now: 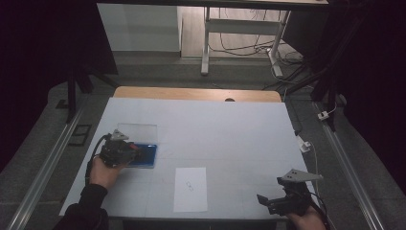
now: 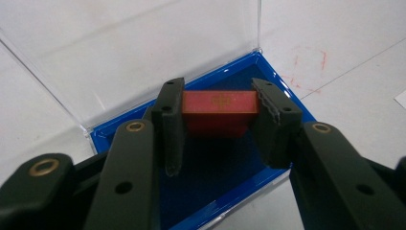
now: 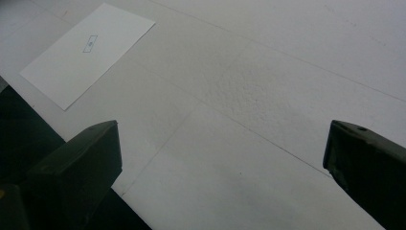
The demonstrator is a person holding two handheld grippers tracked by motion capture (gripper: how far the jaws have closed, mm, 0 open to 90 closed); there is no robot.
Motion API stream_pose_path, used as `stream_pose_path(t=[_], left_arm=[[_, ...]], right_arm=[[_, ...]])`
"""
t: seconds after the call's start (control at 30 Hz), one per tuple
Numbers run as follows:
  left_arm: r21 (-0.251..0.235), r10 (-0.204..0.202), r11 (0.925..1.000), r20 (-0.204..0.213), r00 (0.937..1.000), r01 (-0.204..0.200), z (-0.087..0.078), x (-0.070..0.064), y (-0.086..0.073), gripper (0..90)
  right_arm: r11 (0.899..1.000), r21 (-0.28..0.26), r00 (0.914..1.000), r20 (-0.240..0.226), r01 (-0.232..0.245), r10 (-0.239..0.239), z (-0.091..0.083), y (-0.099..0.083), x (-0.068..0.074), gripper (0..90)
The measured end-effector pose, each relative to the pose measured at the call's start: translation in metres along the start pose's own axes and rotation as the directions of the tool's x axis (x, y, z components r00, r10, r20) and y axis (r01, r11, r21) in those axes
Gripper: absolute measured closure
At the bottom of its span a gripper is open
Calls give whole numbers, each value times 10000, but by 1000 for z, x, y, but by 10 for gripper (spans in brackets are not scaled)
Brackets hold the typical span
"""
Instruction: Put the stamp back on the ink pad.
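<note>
Clamping a red block (image 2: 219, 111) between its jaws, our left hand-held gripper (image 2: 218, 115) reaches into the blue case (image 2: 225, 191), whose clear lid (image 2: 139, 48) stands open just beyond the jaws. We hold our right hand-held gripper (image 3: 222, 158) with jaws spread wide and bare over the white counter (image 3: 268, 86), a sheet of paper (image 3: 81, 52) well off to its left.

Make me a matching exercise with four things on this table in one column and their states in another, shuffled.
Things:
1. left claw
2. right claw
3. blue case
4. white sheet

States:
A. lies flat, untouched
B. clear lid raised
C. wide open over bare table
D. shut on the red block

Pairs: 1-D, 2-C, 3-B, 4-A
</note>
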State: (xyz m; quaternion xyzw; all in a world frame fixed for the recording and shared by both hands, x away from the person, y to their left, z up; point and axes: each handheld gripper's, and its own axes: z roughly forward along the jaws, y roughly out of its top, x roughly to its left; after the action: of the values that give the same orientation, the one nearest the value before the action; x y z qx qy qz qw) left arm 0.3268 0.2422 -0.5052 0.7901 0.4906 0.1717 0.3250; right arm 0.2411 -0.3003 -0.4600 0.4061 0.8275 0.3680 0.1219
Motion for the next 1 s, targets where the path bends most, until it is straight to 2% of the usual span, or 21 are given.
stream_pose_path(t=[0.2, 0.57, 0.77, 1.0], left_arm=[[257, 128, 9996, -59, 9999, -126, 4, -1, 0, 579], [280, 192, 9994, -112, 9998, -189, 6, -2, 0, 532], [13, -144, 9999, -74, 9999, 144, 2, 0, 1, 462], [-277, -554, 9980, 299, 9980, 562, -2, 1, 2, 311]], right_arm=[[10000, 6, 10000, -4, 2, -2, 0, 0, 0, 0], [10000, 1, 10000, -3, -2, 2, 0, 0, 0, 0], [10000, -7, 10000, 1, 2, -2, 0, 0, 0, 0], [10000, -33, 10000, -5, -5, 5, 0, 0, 0, 0]])
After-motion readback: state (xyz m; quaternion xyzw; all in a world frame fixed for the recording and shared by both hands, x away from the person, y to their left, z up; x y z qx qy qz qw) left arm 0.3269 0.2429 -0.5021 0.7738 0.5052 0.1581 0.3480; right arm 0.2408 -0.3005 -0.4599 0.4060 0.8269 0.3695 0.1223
